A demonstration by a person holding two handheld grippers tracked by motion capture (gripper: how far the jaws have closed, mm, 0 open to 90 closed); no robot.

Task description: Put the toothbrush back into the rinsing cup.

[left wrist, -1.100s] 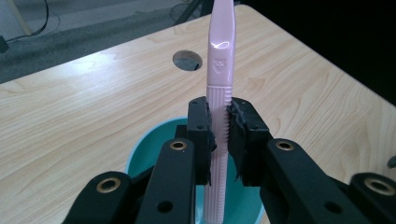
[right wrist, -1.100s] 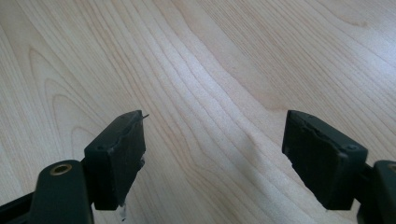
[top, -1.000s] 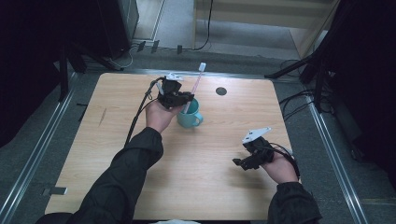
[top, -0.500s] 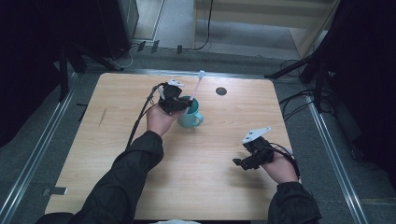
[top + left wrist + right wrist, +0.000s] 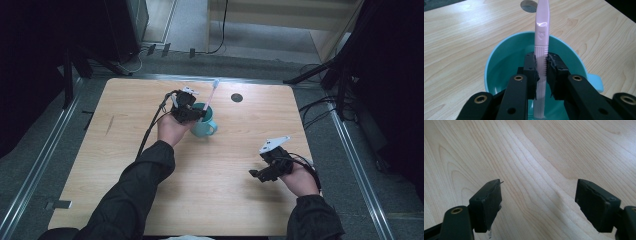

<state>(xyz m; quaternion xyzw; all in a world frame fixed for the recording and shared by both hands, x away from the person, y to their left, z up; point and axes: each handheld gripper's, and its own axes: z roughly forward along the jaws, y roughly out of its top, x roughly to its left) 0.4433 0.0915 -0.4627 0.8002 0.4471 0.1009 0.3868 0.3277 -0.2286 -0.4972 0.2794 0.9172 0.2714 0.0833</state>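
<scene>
At a light wooden desk (image 5: 125, 165), a person's left gripper (image 5: 192, 111) pinches a pale pink toothbrush (image 5: 212, 95) by its ribbed handle, holding it over the open mouth of a teal mug (image 5: 206, 126). In the left gripper view, the two black pads are pressed against either side of the toothbrush (image 5: 541, 50), with the grip falling on the ridged lower part of the handle. The brush's long axis runs up and away from the left gripper (image 5: 541, 66): its lower end dips inside the mug (image 5: 499, 70), while the smooth upper stretch rises past the far rim and out of the top of that view. From the high view, the brush slants from the mug toward the far edge of the desk, its upper end pointing to the back and slightly to the right, near a small dark round hole (image 5: 237, 97) in the desktop. The mug stands upright near the middle of the desk, its handle turned toward the person's right. The right gripper (image 5: 261, 174) rests well apart from the mug, near the front right of the desk. In the right gripper view, the right gripper (image 5: 541, 202) has its jaws spread wide, with bare wood grain between them.
</scene>
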